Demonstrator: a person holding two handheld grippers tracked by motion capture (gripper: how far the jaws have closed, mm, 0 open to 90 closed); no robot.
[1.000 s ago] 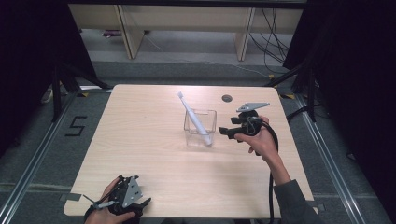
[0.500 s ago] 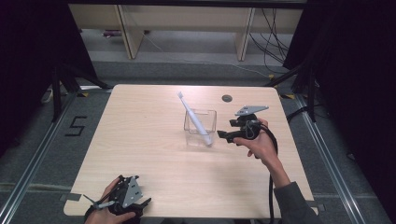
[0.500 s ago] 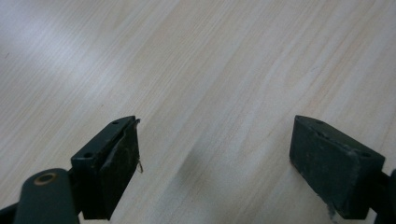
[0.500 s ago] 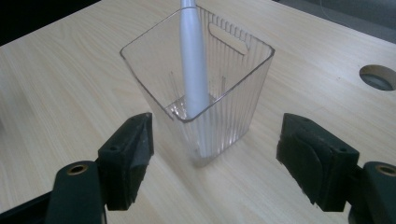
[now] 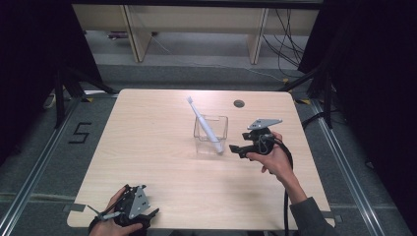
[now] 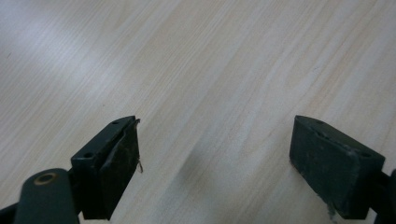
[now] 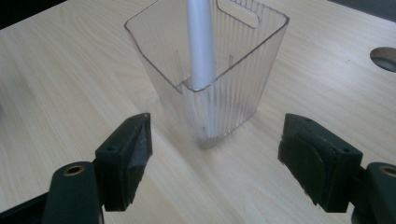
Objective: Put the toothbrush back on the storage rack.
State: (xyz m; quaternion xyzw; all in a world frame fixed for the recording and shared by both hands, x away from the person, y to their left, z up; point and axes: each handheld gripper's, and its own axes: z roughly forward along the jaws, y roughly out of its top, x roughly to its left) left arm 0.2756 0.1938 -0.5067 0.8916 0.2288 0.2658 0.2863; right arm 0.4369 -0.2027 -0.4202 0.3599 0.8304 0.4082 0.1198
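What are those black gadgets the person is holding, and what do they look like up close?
Each is a black hand-held gripper with two blocky black jaws. The right gripper carries a grey three-cornered plate and trails a black cable past a grey sleeve. The left gripper has a similar grey plate.

Clear ribbed plastic container point(image 7: 219, 79) on matt wood table point(image 5: 162, 162)

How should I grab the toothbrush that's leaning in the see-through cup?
Probably best to pinch the toothbrush on its bare white handle just above the clear cup's rim, coming in from above. It leans up and to the left with the head end high, so that upper part is free, while its lower end sits behind the cup walls. Tilt the hand-held gripper to match the lean.
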